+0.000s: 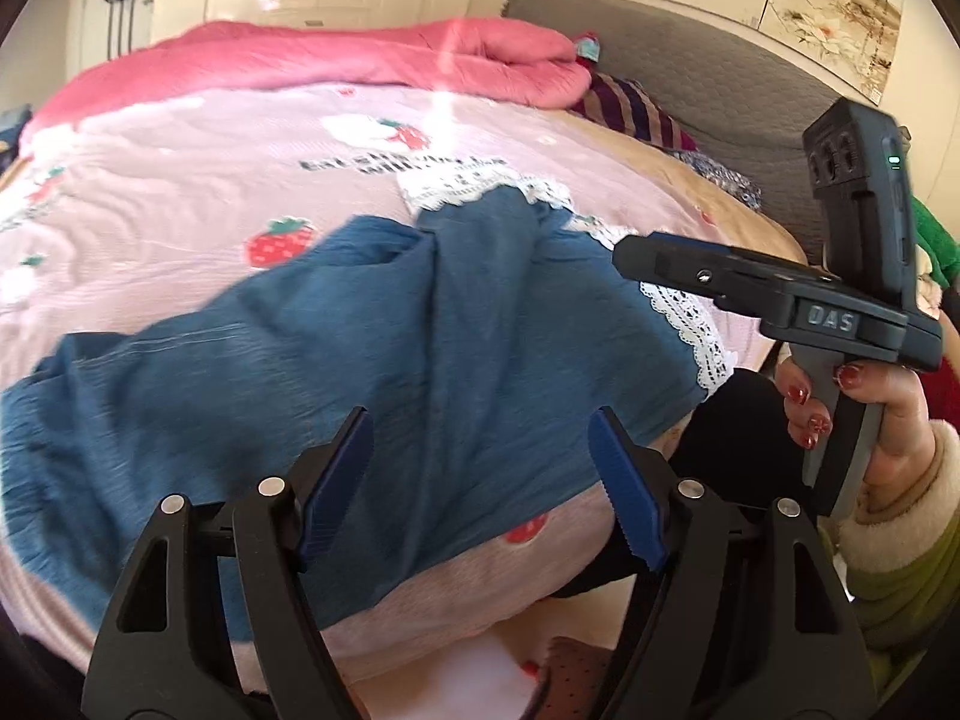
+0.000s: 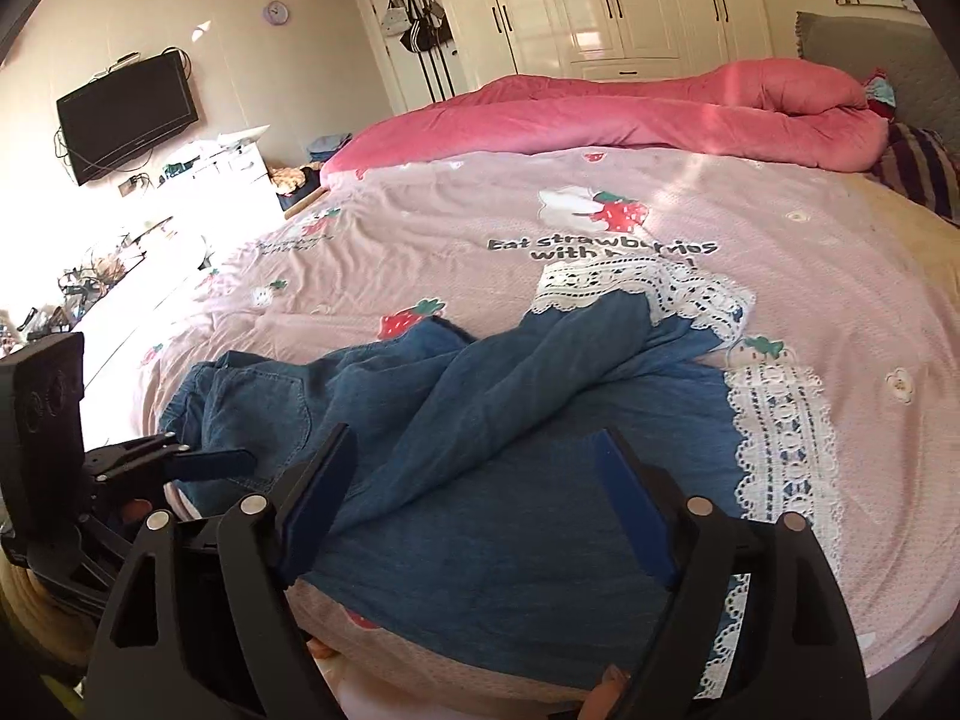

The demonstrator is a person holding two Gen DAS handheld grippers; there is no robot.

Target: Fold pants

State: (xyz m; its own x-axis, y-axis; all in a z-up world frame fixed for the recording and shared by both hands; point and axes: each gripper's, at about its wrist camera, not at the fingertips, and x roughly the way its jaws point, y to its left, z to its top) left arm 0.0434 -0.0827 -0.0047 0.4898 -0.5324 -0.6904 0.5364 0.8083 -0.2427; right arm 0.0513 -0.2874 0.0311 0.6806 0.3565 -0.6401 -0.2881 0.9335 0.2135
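Note:
Blue pants (image 1: 300,360) (image 2: 480,408) with white lace hems (image 2: 780,438) lie crumpled on the pink strawberry bedspread (image 2: 420,240), near the bed's front edge. One leg is draped slantwise over the other. My left gripper (image 1: 480,426) hovers over the pants, open, with nothing between its blue pads. My right gripper (image 2: 474,438) is also open and empty above the cloth. In the left wrist view a hand (image 1: 888,420) with red nails holds the right gripper at the right, over the lace hem (image 1: 690,324). The left gripper's blue pad (image 2: 210,462) shows at the left of the right wrist view.
A rolled pink quilt (image 2: 660,114) lies along the far side of the bed. A striped pillow (image 1: 630,108) rests by the grey headboard (image 1: 690,60). White wardrobes (image 2: 630,0), a wall TV (image 2: 126,114) and a cluttered table (image 2: 120,252) stand beyond.

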